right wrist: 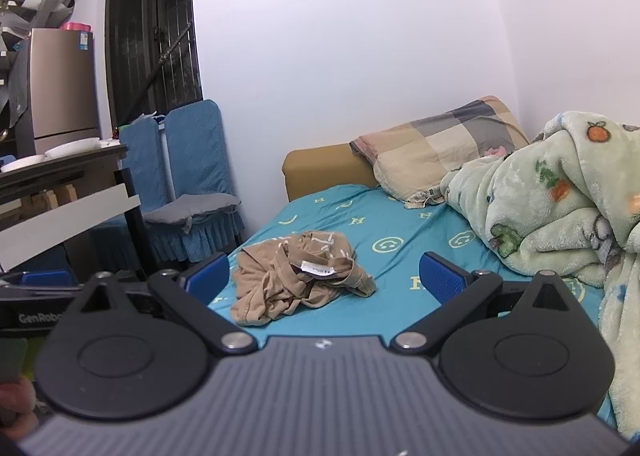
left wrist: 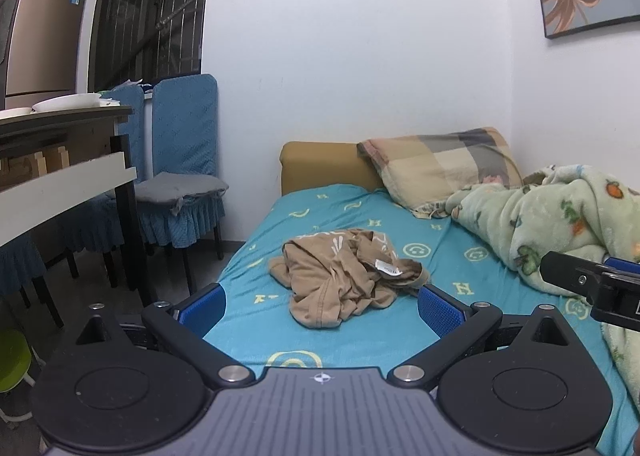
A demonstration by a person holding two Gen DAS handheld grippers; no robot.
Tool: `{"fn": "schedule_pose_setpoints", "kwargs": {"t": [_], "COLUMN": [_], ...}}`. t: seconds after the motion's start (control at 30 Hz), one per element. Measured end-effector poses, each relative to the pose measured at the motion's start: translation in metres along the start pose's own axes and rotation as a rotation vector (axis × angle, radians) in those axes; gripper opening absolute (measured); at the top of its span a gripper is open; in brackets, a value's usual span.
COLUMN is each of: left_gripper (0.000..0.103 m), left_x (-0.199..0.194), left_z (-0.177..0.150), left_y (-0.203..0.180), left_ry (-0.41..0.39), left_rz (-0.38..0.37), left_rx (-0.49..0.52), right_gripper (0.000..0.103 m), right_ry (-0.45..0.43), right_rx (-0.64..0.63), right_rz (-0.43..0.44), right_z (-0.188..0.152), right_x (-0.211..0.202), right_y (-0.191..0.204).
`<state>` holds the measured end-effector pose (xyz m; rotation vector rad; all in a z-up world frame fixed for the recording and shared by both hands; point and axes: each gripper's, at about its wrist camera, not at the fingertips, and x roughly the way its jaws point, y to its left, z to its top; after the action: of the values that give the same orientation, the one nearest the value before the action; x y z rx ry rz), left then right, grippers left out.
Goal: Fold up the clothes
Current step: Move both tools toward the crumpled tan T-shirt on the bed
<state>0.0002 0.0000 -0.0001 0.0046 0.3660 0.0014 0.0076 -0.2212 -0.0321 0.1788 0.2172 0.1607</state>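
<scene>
A crumpled tan garment [left wrist: 344, 276] with a white label lies in a heap on the teal bed sheet [left wrist: 256, 320]. My left gripper [left wrist: 320, 306] hovers just in front of it, open, blue pads wide apart with nothing between them. The right wrist view shows the same garment [right wrist: 296, 280] slightly left of centre, beyond my right gripper [right wrist: 324, 276], which is also open and empty. The right gripper's black body [left wrist: 592, 288] shows at the right edge of the left wrist view. The left gripper's body [right wrist: 32, 304] appears at the left edge of the right wrist view.
A green fleece blanket [left wrist: 560, 232] is piled on the bed's right side, with a checked pillow [left wrist: 444, 168] at the head. Left of the bed stand blue-covered chairs [left wrist: 180, 184] and a table [left wrist: 64, 160] with bowls. A green stool [left wrist: 12, 360] sits low left.
</scene>
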Motion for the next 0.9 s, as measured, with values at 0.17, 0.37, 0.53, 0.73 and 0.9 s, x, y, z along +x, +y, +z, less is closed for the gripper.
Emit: {"fn": "schedule_pose_setpoints", "kwargs": {"t": [0.17,0.37,0.53,0.73,0.9], "left_gripper": [0.103,0.103,0.103,0.103,0.103], "left_x": [0.009,0.016,0.017,0.016,0.016], "left_z": [-0.002,-0.004,-0.003,-0.003,-0.003], "left_y": [-0.001,-0.002,-0.002,0.003,0.005], "left_ry": [0.028,0.036,0.038,0.038,0.037], "left_rz": [-0.007,-0.012,-0.008,-0.029,-0.038], "left_rx": [-0.003,-0.009,-0.009,-0.029,-0.049], "right_gripper": [0.103,0.103,0.103,0.103,0.103], "right_ry": [0.015,0.025,0.025,0.027,0.025], "right_rx": [-0.016,-0.027,-0.019,-0.015,-0.017], "right_rz": [-0.002,-0.006,-0.006,-0.001,-0.001], "right_z": [0.001,0.0,-0.002,-0.002,-0.004], "right_x": [-0.001,0.001,0.003,0.005,0.003], "right_y": [0.0,0.0,-0.001,-0.001,-0.002]}}
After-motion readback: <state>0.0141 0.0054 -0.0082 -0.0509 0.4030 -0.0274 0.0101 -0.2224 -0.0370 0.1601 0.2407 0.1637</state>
